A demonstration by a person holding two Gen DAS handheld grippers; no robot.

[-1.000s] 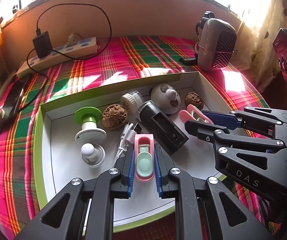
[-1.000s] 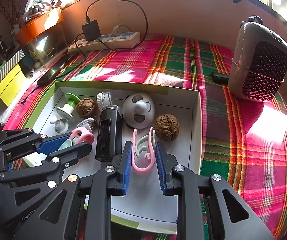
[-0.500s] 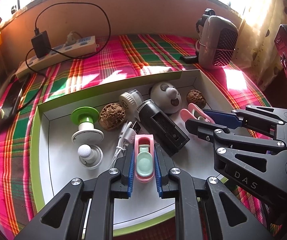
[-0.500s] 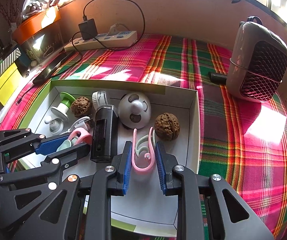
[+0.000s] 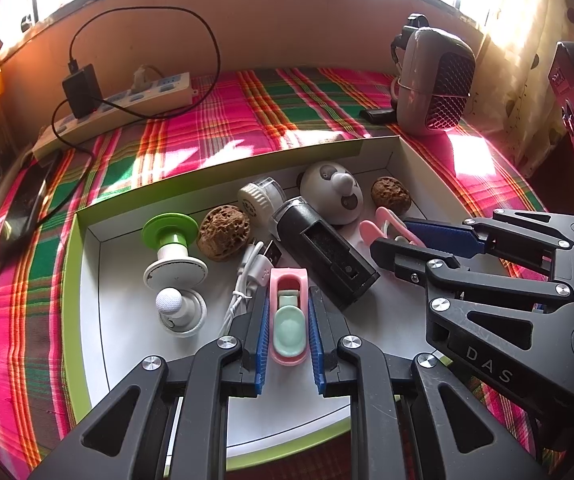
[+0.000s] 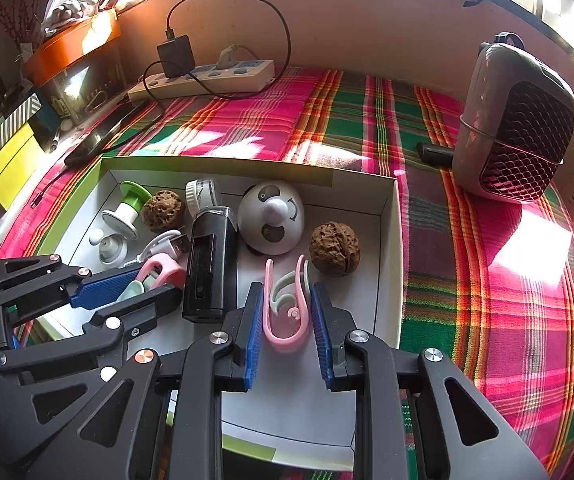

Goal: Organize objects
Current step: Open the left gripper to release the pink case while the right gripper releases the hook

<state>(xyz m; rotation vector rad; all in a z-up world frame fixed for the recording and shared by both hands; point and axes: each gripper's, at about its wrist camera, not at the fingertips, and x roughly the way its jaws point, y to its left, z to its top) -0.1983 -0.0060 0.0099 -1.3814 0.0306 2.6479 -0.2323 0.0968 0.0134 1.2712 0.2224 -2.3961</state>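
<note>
The left gripper was closed on a pink clip with a mint-green middle, its blue pads pressed on both long sides of it. The right gripper was closed on a pink U-shaped clip, with the round end of the U between the pads and the two thin arms sticking out past the tips. Both clips were low over the white floor of a shallow box with a green rim; whether they touched the floor could not be told. Just ahead of the left jaws and a bit to the right lay a black boxy gadget, tilted. A white cable with a plug lay just to the left of the left jaws. Farther left stood a small white knob on a round base and a green-topped spool. Ahead of the left jaws sat a big brown walnut and a white ribbed cap. Ahead of the right jaws sat a white dome with a panda face, and a smaller walnut sat just ahead and to their right. The box lay on a pink and green plaid cloth. Far ahead of the jaws were a power strip and a small heater.
</note>
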